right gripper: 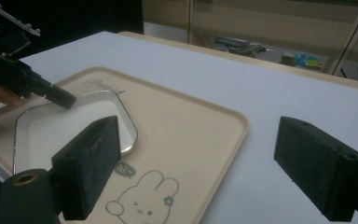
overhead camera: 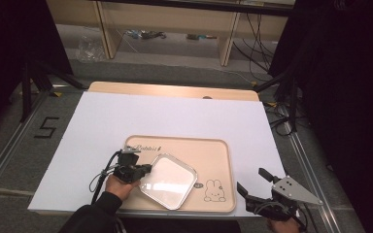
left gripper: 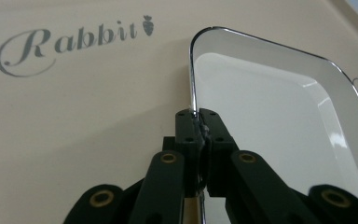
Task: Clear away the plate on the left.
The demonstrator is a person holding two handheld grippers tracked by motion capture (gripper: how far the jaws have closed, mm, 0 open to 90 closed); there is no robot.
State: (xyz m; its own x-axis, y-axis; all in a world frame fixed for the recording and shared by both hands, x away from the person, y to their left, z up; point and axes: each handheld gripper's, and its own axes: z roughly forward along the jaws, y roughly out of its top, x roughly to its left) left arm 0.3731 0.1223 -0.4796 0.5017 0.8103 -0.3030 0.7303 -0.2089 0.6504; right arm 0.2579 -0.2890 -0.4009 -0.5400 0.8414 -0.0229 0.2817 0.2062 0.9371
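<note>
A beige tray (overhead camera: 218,145) printed with "Rabbit" and a rabbit drawing lies on the white table cover. On it rests a small white square plate (overhead camera: 169,180) with a shiny rim. My left gripper (overhead camera: 148,169) is shut on the plate's left rim; in the left gripper view the jaws pinch the rim (left gripper: 197,122), with the plate (left gripper: 279,116) stretching right over the tray (left gripper: 74,116). My right gripper (overhead camera: 252,180) stands open off the tray's right edge, nothing between its fingers (right gripper: 91,154). The right gripper view shows the plate (right gripper: 65,135), the tray (right gripper: 191,130) and the left gripper (right gripper: 70,102).
The white cover (overhead camera: 165,114) spreads well beyond the tray toward the back and both sides. A wooden table edge (overhead camera: 175,90) runs along the far side. Cables and shelf legs stand on the floor behind. A "5" marking (overhead camera: 46,127) sits at the left.
</note>
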